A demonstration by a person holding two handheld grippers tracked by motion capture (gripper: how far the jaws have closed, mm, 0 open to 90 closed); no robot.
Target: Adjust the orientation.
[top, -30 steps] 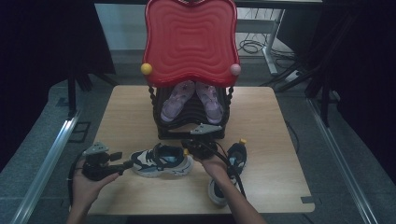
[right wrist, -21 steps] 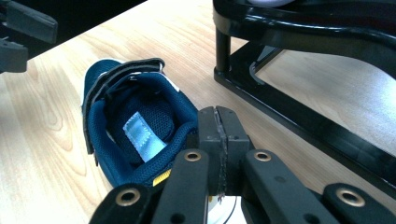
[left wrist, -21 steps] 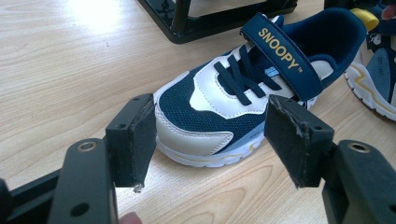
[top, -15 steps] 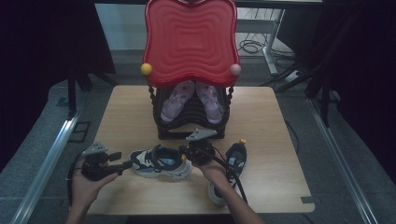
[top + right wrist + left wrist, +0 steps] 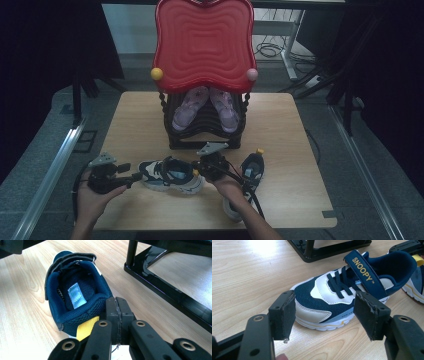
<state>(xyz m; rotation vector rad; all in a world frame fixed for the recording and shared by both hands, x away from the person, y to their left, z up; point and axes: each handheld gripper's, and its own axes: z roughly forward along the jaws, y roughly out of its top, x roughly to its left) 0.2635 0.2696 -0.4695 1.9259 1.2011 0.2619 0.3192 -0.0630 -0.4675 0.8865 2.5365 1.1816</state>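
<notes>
Mid-step: positioning a navy-and-white shoe (image 5: 171, 175) lying at lower centre of the high view on the surface (image 5: 135, 125). Left gripper (image 5: 325, 315) released, jaws spread either side of the toe; right gripper (image 5: 116, 308) clenched at the heel, grasp of the heel edge impossible to confirm. Next, by judgement: closing the left gripper on the toe, then lifting toward the black rack (image 5: 205, 122).

Right tool (image 5: 204, 172) slightly nearer the sneaker's (image 5: 170, 175) heel than before.

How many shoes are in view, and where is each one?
4. Two pink shoes sit on the black rack. One navy shoe lies on the table between the grippers; another lies right of it. The red tray may hide more.
</notes>
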